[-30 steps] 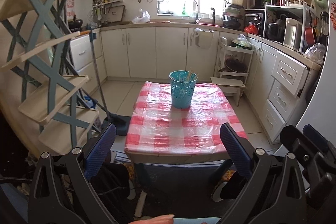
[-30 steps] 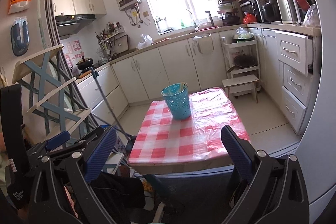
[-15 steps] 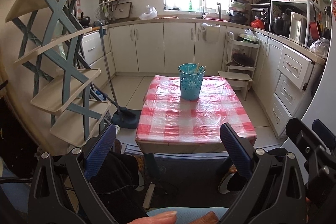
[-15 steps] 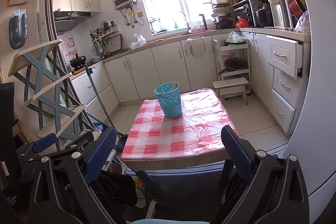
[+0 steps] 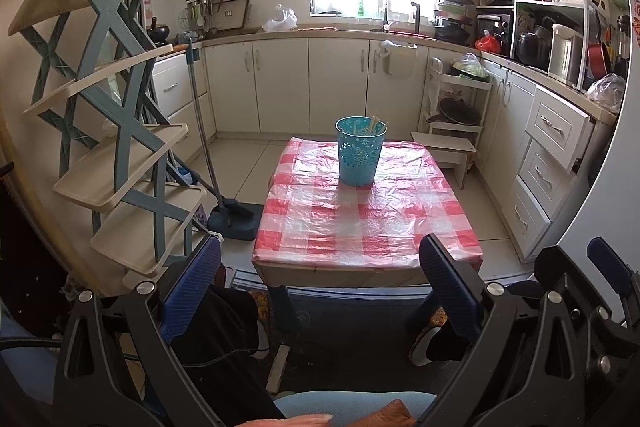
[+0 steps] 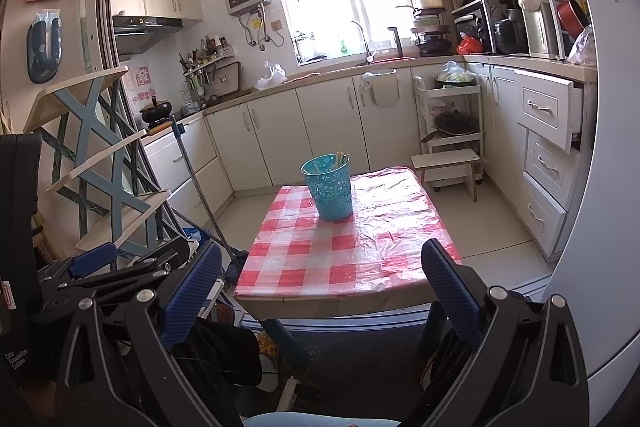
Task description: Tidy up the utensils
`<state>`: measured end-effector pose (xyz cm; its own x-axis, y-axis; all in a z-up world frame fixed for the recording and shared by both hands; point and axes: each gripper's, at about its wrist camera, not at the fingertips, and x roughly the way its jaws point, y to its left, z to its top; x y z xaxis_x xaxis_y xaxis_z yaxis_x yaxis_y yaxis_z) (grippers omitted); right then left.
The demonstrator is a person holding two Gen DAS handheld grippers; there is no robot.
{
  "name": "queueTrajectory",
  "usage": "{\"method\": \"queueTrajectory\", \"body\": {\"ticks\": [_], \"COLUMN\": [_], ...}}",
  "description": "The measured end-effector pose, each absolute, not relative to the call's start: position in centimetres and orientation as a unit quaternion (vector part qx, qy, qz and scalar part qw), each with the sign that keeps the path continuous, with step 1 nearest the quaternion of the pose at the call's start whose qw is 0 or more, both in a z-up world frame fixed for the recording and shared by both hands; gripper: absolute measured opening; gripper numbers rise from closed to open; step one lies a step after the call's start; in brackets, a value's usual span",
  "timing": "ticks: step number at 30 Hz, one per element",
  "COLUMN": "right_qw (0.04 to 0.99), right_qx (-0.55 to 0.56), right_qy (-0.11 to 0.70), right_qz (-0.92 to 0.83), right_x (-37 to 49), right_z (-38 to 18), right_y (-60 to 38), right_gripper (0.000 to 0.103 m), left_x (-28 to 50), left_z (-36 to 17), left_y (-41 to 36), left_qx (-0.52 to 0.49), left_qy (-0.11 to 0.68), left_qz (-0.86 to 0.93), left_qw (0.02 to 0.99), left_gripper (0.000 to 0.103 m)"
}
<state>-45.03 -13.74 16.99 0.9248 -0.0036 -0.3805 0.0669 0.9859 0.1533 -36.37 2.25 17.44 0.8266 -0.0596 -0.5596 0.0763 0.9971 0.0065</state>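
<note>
A teal perforated cup stands on a small table with a red and white checked cloth, toward its far side. Pale wooden chopsticks stick up inside it. The cup also shows in the right wrist view with the chopsticks in it. My left gripper is open and empty, held well back from the table's near edge. My right gripper is open and empty, also back from the table. The right gripper appears at the lower right of the left wrist view.
A folded tiered shelf rack leans at the left. A mop and its base stand left of the table. A step stool and cabinets with drawers are at the right. Kitchen counters run along the back.
Both grippers have drawn back and risen a little, so the table and cup look farther off and more centred. Both grippers stay open and empty.
</note>
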Motion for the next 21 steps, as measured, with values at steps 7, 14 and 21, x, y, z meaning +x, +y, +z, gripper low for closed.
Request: {"method": "queueTrajectory", "body": {"ticks": [7, 14, 21], "right_qw": [0.977, 0.976, 0.976], "right_qx": [0.084, 0.085, 0.084], "right_qy": [0.195, 0.199, 0.201], "right_qz": [-0.021, -0.02, -0.019], "right_x": [-45.12, -45.05, -44.94], "right_z": [16.82, 16.73, 16.62], "right_y": [-13.85, -13.82, -13.66], "right_gripper": [0.096, 0.096, 0.096], "left_x": [-36.32, -36.22, -36.16], "left_z": [17.34, 17.15, 16.93], "left_y": [2.12, 2.2, 2.29], "left_qx": [0.015, 0.014, 0.013], "left_qy": [0.295, 0.299, 0.302], "left_qz": [-0.036, -0.036, -0.035], "left_qw": [0.955, 0.954, 0.953], "left_gripper": [0.095, 0.095, 0.095]}}
